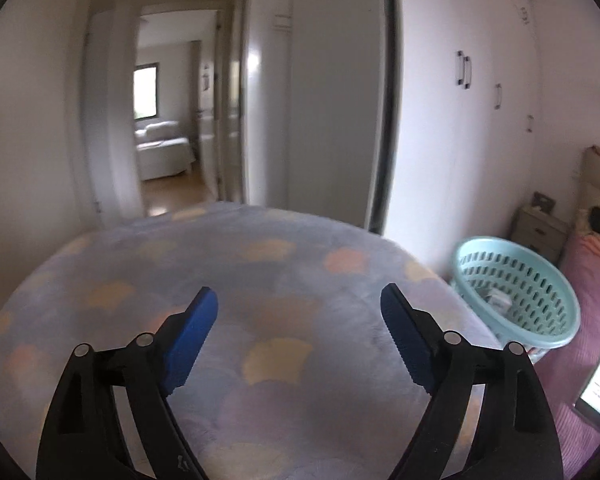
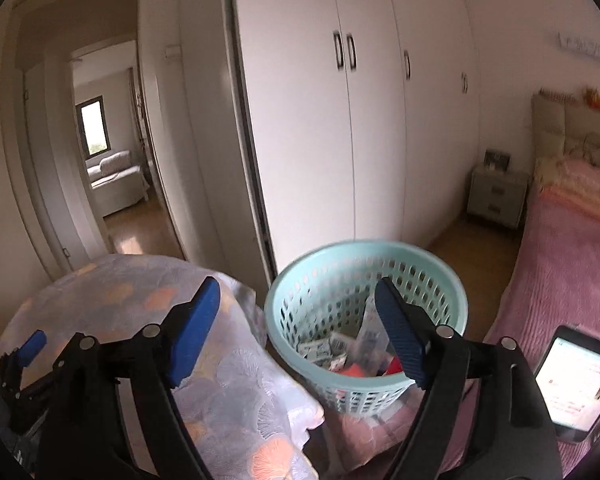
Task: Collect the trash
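Note:
A light-green perforated basket stands on the pink bed and holds several pieces of trash: white wrappers and red scraps. My right gripper is open and empty, hovering just above and in front of the basket. My left gripper is open and empty over a patterned blanket; no trash shows on it. The basket shows at the right in the left wrist view. The left gripper's blue fingertip appears at the far left in the right wrist view.
A lit tablet lies on the pink bed to the right of the basket. White wardrobe doors stand behind, a nightstand in the corner, an open doorway on the left.

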Available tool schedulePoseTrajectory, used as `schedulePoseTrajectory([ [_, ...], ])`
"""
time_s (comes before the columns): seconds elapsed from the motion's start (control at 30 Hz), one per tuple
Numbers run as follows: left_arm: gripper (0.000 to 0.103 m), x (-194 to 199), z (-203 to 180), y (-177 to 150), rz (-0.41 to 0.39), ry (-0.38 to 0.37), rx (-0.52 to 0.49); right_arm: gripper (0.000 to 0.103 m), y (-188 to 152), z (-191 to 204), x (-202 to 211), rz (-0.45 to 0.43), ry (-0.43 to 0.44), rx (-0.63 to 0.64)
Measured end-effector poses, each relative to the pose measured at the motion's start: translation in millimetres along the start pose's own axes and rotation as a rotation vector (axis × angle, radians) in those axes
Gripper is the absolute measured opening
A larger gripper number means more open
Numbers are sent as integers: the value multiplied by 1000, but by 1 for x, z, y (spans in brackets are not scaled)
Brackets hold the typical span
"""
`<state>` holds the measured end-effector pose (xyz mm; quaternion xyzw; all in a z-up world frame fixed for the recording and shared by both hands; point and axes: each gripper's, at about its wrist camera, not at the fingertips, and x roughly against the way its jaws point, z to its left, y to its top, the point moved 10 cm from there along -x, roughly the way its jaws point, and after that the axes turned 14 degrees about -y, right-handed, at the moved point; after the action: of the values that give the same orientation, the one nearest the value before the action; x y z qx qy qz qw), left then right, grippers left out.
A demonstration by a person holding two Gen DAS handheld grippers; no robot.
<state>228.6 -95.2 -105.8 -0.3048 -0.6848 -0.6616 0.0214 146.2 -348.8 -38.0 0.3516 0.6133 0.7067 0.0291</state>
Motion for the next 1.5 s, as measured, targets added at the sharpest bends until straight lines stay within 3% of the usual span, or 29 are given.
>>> schedulePoseTrajectory([
  [0.1, 83, 6, -1, 5, -33, 10, -4, 78, -1, -1, 17, -56, -31, 5],
  [0.33, 83, -1, -1, -5, 18, -36, 44, 78, -9, -16, 37, -111, -89, 11],
  [0.57, 84, 1, 4, -9, 11, -34, 78, 78, -9, -35, 31, -81, -118, -6],
  [0.77, 84, 0, -2, -7, 6, -14, 35, 78, -10, -38, 35, -112, -125, 5],
  [1.13, 87, -1, -2, -6, 10, -13, 29, 80, -18, -36, 28, -85, -125, 13],
  [1.5, 88, -1, -3, -7, 16, -22, 42, 88, -24, -33, 23, -59, -113, 9],
])
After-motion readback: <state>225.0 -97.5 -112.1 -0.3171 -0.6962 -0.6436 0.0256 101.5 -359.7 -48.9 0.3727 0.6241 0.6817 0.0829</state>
